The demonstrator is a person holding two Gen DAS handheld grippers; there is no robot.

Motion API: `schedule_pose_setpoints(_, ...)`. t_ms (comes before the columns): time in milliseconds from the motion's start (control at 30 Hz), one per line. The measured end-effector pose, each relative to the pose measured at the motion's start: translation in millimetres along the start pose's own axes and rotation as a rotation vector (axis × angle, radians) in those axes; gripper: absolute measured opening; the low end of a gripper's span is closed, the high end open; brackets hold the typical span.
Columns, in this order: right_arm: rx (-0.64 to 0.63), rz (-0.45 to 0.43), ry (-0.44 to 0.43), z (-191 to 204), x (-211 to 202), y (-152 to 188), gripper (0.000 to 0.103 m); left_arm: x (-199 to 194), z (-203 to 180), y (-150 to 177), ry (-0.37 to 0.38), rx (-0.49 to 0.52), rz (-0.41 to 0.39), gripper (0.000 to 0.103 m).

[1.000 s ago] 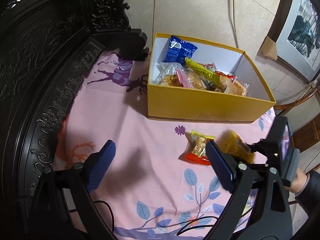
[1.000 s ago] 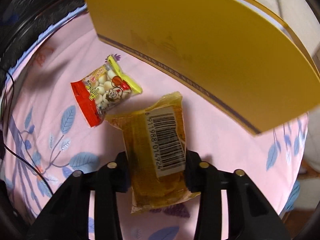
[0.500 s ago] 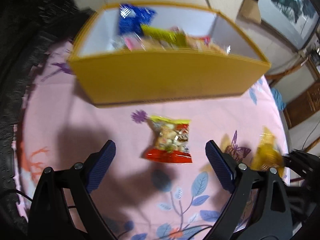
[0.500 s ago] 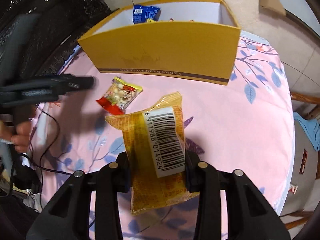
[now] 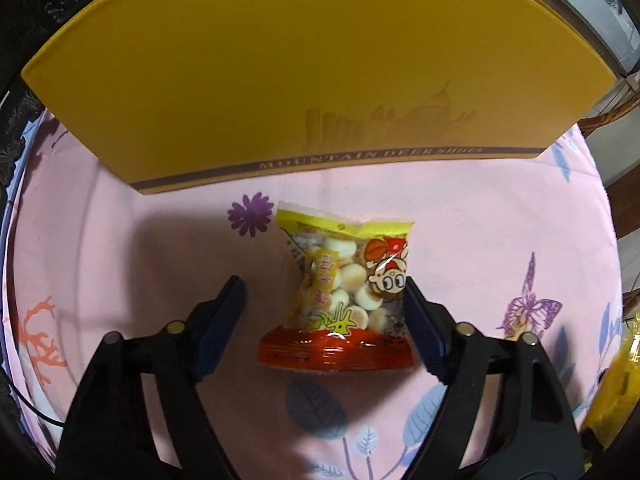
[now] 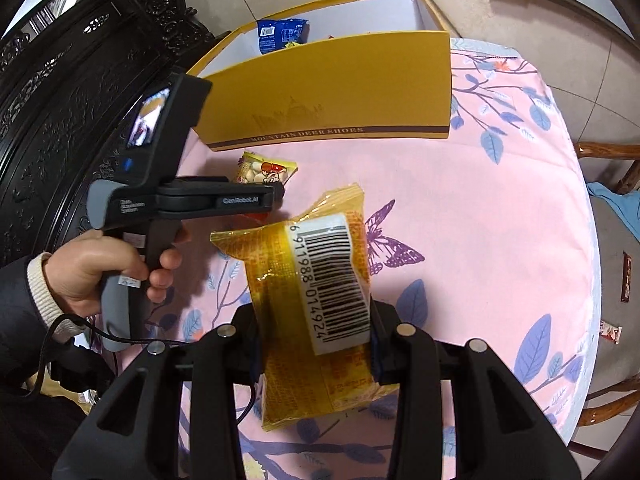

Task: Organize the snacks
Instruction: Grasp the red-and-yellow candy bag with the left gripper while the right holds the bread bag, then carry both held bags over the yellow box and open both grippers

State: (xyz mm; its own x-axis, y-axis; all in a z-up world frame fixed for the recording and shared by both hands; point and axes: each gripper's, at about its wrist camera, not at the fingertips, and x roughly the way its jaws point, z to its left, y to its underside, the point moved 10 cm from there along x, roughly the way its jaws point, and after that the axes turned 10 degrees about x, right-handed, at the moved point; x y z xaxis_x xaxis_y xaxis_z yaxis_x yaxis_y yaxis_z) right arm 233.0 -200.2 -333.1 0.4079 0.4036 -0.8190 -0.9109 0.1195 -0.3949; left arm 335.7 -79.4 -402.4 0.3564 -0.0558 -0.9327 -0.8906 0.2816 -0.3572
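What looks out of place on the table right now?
One snack is not yet in the yellow box: the red and yellow biscuit bag lies on the pink tablecloth before it, between the open left gripper fingers. The right gripper holds an orange packet. Nothing looks spilled or torn.

Pink floral tablecloth [image 5: 500,216], dark carved furniture [image 6: 60,92], wooden chair [image 6: 612,152].

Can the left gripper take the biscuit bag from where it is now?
Probably yes. The left gripper is open with the biscuit bag lying flat between its fingers, and nothing covers the bag.
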Motion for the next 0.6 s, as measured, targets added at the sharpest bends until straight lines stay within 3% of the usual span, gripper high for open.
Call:
schedule_pose_setpoints(100,0.01,-0.004,0.003,-2.9,-1.1,-0.2,0.039,-0.6,-1.9,-2.9,-0.004,0.006,-0.008,0.069)
schedule_pose_setpoints(167,0.013,-0.002,0.008,-5.2,-0.6,-0.6,0.039,-2.1,-2.3,-5.8,-0.009,0.008,-0.016,0.055)
schedule_pose_setpoints(267,0.023,-0.007,0.013,-8.1,-1.5,-2.0,0.039,-4.1,-3.3,-8.2,-0.007,-0.004,-0.017,0.046)
schedule_pose_setpoints(600,0.014,-0.039,0.013,-1.0,-13.2,-7.7,0.039,-37.0,0.1,-7.9,0.009,-0.028,-0.063,0.041)
